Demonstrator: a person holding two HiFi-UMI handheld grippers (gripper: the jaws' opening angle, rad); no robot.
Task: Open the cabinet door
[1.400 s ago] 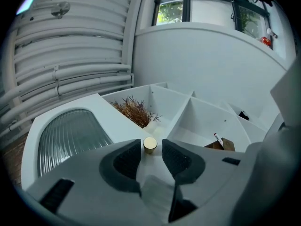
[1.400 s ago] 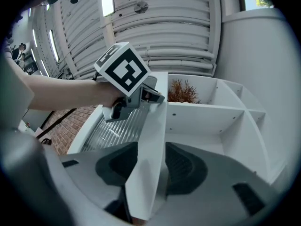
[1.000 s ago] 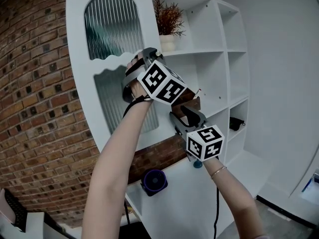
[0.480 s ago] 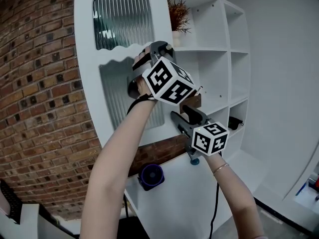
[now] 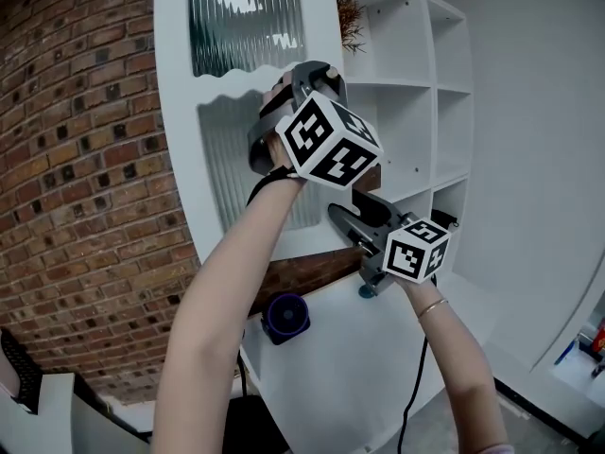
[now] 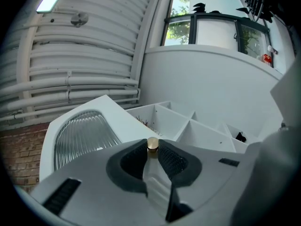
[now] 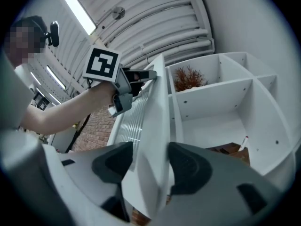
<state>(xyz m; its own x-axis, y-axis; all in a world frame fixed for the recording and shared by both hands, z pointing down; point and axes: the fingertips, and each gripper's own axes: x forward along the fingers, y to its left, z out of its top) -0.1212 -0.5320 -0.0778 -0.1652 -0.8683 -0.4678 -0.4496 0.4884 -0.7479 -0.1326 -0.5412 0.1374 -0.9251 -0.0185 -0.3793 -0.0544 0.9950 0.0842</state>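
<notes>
The white cabinet door [image 5: 227,159] with ribbed glass panels stands swung out from the shelf unit [image 5: 416,93]. My left gripper [image 5: 317,72] is shut on the door's small brass knob [image 6: 153,144], with both pads pressed against it. Lower down, my right gripper [image 5: 345,218] straddles the door's free edge [image 7: 157,126]. Its jaws are opening, with the edge still between them and a gap at the left pad. In the right gripper view the left gripper [image 7: 141,74] shows higher up on the same edge.
Open white shelves hold a dried plant in a pot [image 5: 352,22] and a small black object [image 5: 444,220]. A brick wall [image 5: 85,159] lies to the left. A round purple-and-black device [image 5: 285,316] sits below the door on the lower white cabinet [image 5: 331,367].
The door has swung further out from the shelves. Both grippers have shifted to the right in the head view, and the right gripper's jaws have widened.
</notes>
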